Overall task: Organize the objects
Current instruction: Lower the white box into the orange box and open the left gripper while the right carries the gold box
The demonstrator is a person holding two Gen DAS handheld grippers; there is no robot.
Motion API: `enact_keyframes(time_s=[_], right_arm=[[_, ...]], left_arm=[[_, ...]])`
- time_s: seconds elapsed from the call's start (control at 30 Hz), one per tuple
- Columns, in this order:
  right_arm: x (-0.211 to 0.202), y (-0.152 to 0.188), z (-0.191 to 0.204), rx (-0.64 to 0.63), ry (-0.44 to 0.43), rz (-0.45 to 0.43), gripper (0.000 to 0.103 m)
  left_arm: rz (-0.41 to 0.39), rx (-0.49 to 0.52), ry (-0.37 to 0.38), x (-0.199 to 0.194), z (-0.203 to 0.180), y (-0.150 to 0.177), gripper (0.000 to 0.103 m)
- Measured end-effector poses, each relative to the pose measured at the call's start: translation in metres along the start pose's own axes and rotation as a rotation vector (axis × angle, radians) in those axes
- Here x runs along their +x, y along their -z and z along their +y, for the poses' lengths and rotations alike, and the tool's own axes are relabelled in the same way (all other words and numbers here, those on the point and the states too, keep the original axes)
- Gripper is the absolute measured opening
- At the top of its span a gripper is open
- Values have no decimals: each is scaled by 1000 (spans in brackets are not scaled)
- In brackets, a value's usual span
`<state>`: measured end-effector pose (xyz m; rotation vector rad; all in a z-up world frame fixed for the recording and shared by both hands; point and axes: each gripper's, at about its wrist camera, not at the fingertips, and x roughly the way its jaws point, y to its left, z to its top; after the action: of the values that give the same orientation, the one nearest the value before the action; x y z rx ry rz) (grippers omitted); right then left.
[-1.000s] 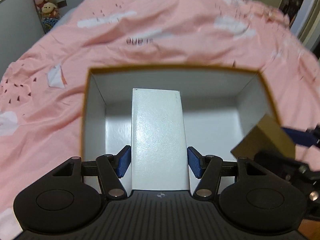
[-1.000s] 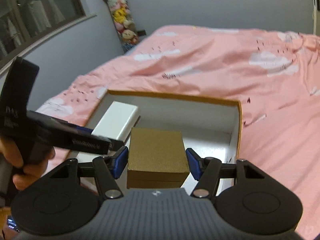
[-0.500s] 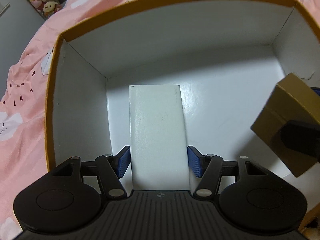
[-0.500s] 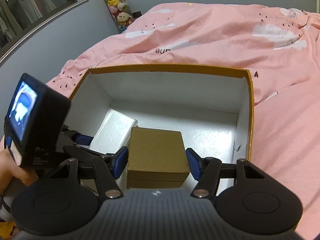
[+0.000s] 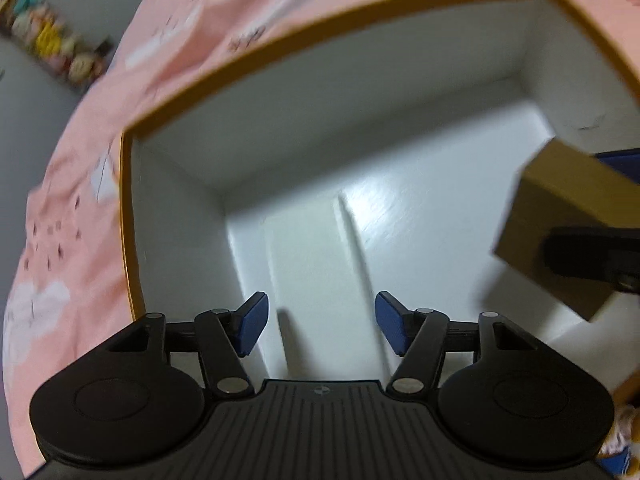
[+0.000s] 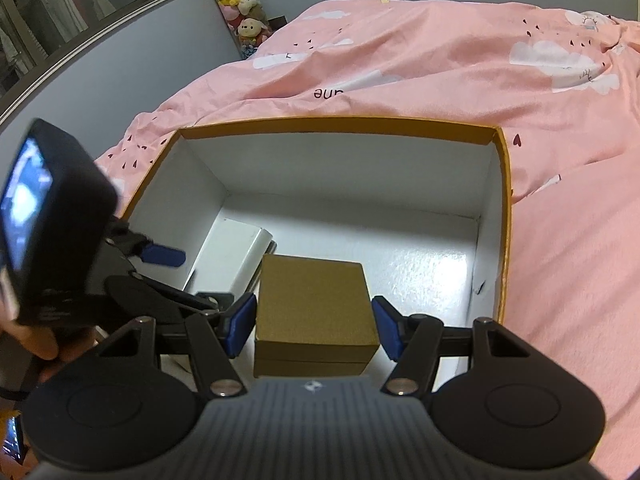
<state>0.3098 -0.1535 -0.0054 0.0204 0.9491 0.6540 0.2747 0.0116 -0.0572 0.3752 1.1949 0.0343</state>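
Left gripper is hanging released above the white box lying inside the carton; right gripper is grasping the brown box over the carton

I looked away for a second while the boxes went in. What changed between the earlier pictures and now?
The left gripper opened and let go of the white box, which now lies on the bin floor by the left wall. Both grippers had moved down from over the rim toward the floor. The right gripper still clamps the brown box, which is not yet set down.
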Motion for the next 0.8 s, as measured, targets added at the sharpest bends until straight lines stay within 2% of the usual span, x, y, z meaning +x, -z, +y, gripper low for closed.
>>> enact_keyframes(time_s=[0.03,0.1,0.17,0.23,0.3,0.4,0.47,0.57,0.67,0.7,0.8], right_arm=[[0,-1,0,2,1,-2,64],[-2,-2,-1,2,5,-6,64],[-2,-2,-1,1,9,-7,64],[-2,-2,-2,4,13,-2,64],[-1,-2,-4,10,13,4,64],[0,-3,-4,16,15,7,64],[1,-4,-4,18,14,9,64],[1,-3,-4,16,16,9,64],[2,-3,-3,13,20,11,64],[3,-3,-2,12,17,15,64],[6,-3,-2,19,6,32,64]], left_arm=[[-20,13,19,-3,-1,1,57],[-39,27,84,-3,-3,3,48],[-30,15,149,5,-4,2,33],[-34,-2,183,9,-3,1,32],[-46,10,180,9,-5,0,29],[0,19,203,19,-7,-5,20],[-20,33,211,19,-7,-1,19],[7,14,295,22,-4,2,17],[39,0,263,30,-2,4,16],[56,-7,251,33,-1,5,13],[104,-55,269,41,7,9,11]])
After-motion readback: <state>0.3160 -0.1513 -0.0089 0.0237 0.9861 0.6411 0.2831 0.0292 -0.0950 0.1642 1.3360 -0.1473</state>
